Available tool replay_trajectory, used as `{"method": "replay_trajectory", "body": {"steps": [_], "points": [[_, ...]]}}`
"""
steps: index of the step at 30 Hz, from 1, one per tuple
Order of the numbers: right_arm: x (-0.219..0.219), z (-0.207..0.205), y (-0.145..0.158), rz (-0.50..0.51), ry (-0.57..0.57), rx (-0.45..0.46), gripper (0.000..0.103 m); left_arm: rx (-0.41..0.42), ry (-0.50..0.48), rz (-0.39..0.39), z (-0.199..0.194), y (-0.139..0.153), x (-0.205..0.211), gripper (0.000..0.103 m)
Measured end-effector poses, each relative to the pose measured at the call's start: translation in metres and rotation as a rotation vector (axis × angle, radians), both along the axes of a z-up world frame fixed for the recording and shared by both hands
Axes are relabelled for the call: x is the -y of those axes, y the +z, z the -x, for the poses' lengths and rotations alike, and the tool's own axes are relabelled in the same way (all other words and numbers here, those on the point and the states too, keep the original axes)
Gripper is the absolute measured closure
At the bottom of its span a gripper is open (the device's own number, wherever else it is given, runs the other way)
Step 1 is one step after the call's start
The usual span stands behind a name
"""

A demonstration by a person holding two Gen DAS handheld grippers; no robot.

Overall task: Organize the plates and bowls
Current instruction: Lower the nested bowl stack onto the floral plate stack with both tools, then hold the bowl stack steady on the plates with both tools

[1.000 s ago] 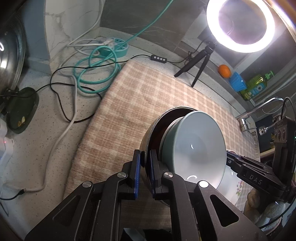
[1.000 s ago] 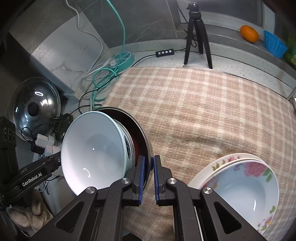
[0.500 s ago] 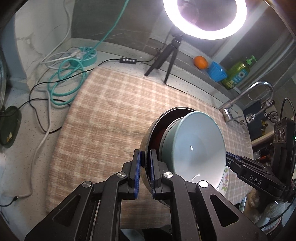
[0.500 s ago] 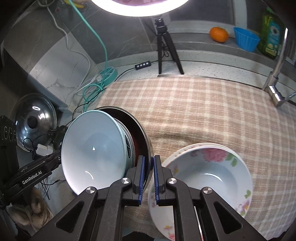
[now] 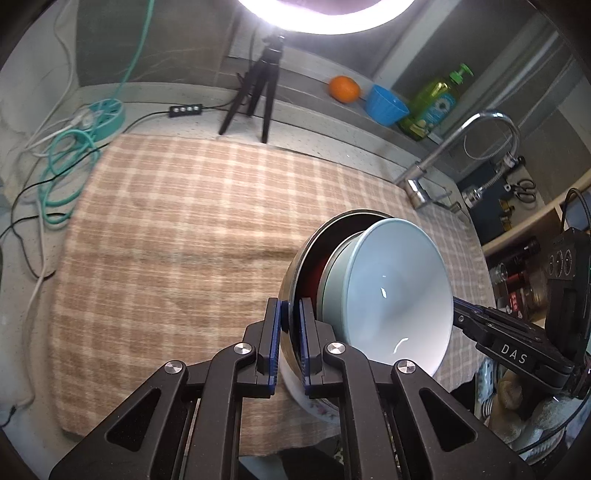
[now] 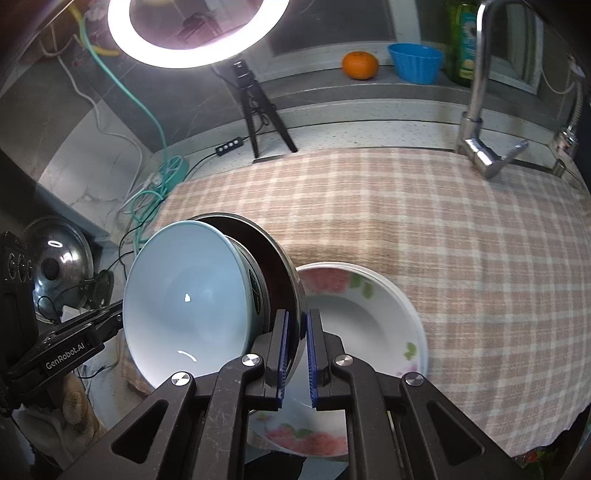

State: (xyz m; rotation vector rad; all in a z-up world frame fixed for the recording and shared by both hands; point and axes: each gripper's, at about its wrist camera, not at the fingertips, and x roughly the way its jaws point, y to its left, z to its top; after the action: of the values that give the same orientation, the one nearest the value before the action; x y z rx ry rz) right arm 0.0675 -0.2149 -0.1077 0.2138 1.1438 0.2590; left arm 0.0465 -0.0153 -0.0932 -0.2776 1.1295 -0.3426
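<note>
Both the left gripper [image 5: 290, 343] and right gripper [image 6: 295, 352] have jaws clamped on the metal bowl [image 6: 282, 269] rim; the nested pale bowl [image 6: 184, 306] looks slippery, breakable, loose.

The right tongs [image 6: 296, 343] pinch the rim of a metal bowl [image 6: 284, 273], their blue pads tight on either side of it. A pale blue bowl [image 6: 184, 306] nests inside, tipped on edge and facing the camera. Just beyond, flowered plates [image 6: 369, 325] lie stacked on the checked cloth [image 6: 443, 229] covering the worktop. The left tongs [image 6: 74, 343] reach in from the left edge. A ring light [image 6: 195, 33] glows above.
</note>
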Motion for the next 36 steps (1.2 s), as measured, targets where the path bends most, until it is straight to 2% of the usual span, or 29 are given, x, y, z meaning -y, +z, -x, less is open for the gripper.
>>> {"method": "replay_trajectory", "body": {"steps": [14,23,36], "points": [[0.054,0.020,-0.018,0.003,-0.098,-0.035,0.094,-0.053,-0.101,-0.011,0.005,-0.014,0.048,0.097],[0.062,0.027,-0.027,-0.006,-0.115,-0.059,0.094,-0.094,-0.114,-0.017,0.007,-0.024,0.054,0.097],[0.062,0.029,-0.035,-0.015,-0.119,-0.084,0.094,-0.098,-0.128,-0.038,0.006,-0.028,0.055,0.097]]}}
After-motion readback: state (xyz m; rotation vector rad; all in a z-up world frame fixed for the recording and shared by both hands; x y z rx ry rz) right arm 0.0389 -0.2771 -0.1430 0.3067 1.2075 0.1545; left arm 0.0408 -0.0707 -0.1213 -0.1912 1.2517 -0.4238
